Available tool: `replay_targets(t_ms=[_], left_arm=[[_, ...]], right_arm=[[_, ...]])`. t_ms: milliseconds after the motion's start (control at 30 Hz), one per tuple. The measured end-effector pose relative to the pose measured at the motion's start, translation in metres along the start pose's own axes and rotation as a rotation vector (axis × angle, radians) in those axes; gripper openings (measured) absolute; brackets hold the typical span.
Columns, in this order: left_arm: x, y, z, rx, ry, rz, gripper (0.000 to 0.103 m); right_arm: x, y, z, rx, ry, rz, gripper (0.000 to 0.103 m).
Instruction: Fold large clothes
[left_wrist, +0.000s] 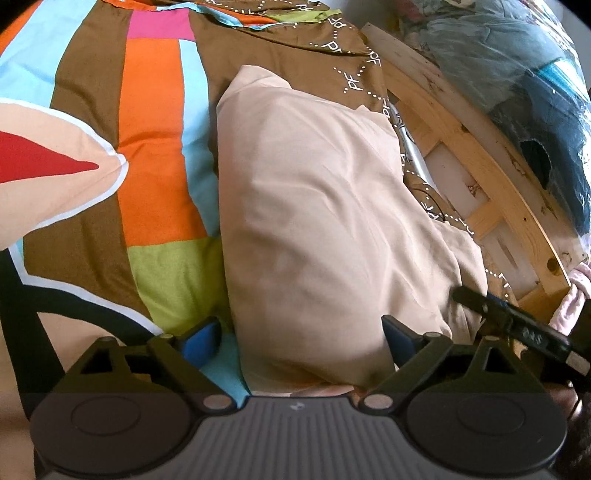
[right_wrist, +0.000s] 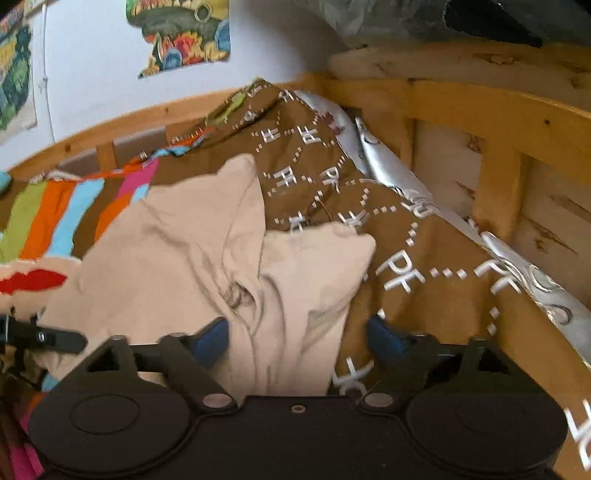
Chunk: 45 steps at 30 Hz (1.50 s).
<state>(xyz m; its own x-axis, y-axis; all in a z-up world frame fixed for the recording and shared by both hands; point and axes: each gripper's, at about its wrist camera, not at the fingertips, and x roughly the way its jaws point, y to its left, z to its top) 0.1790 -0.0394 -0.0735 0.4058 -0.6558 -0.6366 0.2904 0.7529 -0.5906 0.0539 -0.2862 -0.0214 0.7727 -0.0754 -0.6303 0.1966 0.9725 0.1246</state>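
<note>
Bed with a colourful cover (left_wrist: 155, 147) fills both views, inside a wooden frame (left_wrist: 461, 147). Near to me, my left tongs (left_wrist: 299, 332) are spread wide, and the near end of the beige garment (left_wrist: 314, 221) lies between the blue pads (left_wrist: 201, 338) without being pinched. My right tongs (right_wrist: 299, 336) are spread too, with a crumpled part of the same garment (right_wrist: 184, 258) between their pads (right_wrist: 212, 341). In the left view, one black finger of the right tongs (left_wrist: 509, 321) shows over the garment's right edge.

Further out, the garment lies long on the cover, folded and wrinkled, beside the brown part with white "PF" letters (right_wrist: 399, 266). Behind, a silver sheet (right_wrist: 388, 166) is tucked along the frame. On the wall (right_wrist: 92, 74) hang colourful pictures (right_wrist: 181, 33), and a dark bundle in plastic (left_wrist: 535, 92) rests beyond the frame.
</note>
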Motion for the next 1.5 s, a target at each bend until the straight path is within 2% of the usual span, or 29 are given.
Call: replay_targets(t_ms=[33, 133, 267, 367, 433, 467, 533, 667, 733, 833, 1300, 1500], left_arm=[[0.0, 0.0, 0.0, 0.001, -0.001, 0.0, 0.096], [0.0, -0.002, 0.0, 0.004, -0.004, 0.006, 0.097], [-0.001, -0.004, 0.0, 0.011, -0.003, 0.016, 0.099], [-0.001, -0.003, 0.001, 0.006, -0.002, 0.011, 0.099], [-0.001, -0.003, 0.0, 0.007, -0.004, 0.013, 0.1], [-0.001, -0.003, 0.0, 0.007, -0.004, 0.014, 0.1], [0.0, -0.004, 0.0, 0.009, -0.005, 0.019, 0.1], [-0.001, -0.006, 0.0, 0.016, -0.006, 0.029, 0.102], [-0.002, -0.005, 0.0, 0.016, -0.005, 0.027, 0.102], [-0.002, -0.005, 0.0, 0.014, -0.004, 0.024, 0.102], [-0.002, -0.003, 0.0, 0.009, -0.002, 0.017, 0.102], [-0.002, -0.002, 0.0, 0.005, -0.003, 0.014, 0.102]], right_arm=[[0.003, 0.001, 0.002, -0.013, -0.01, 0.009, 0.058], [0.008, -0.008, 0.006, 0.07, -0.032, 0.042, 0.048], [0.012, -0.023, 0.007, 0.153, -0.017, 0.083, 0.048], [0.007, -0.034, 0.012, 0.246, 0.008, 0.145, 0.059], [0.004, -0.039, 0.012, 0.301, 0.002, 0.229, 0.081], [0.004, -0.039, 0.011, 0.306, -0.003, 0.247, 0.084], [0.005, -0.031, 0.01, 0.267, 0.006, 0.24, 0.089], [0.012, -0.003, 0.003, 0.068, 0.042, 0.136, 0.09], [0.014, 0.011, -0.003, -0.034, 0.046, 0.097, 0.095], [0.016, 0.022, -0.009, -0.114, 0.053, 0.072, 0.099], [0.02, 0.024, -0.01, -0.152, 0.054, 0.059, 0.102], [0.018, 0.019, -0.007, -0.113, 0.06, 0.083, 0.102]])
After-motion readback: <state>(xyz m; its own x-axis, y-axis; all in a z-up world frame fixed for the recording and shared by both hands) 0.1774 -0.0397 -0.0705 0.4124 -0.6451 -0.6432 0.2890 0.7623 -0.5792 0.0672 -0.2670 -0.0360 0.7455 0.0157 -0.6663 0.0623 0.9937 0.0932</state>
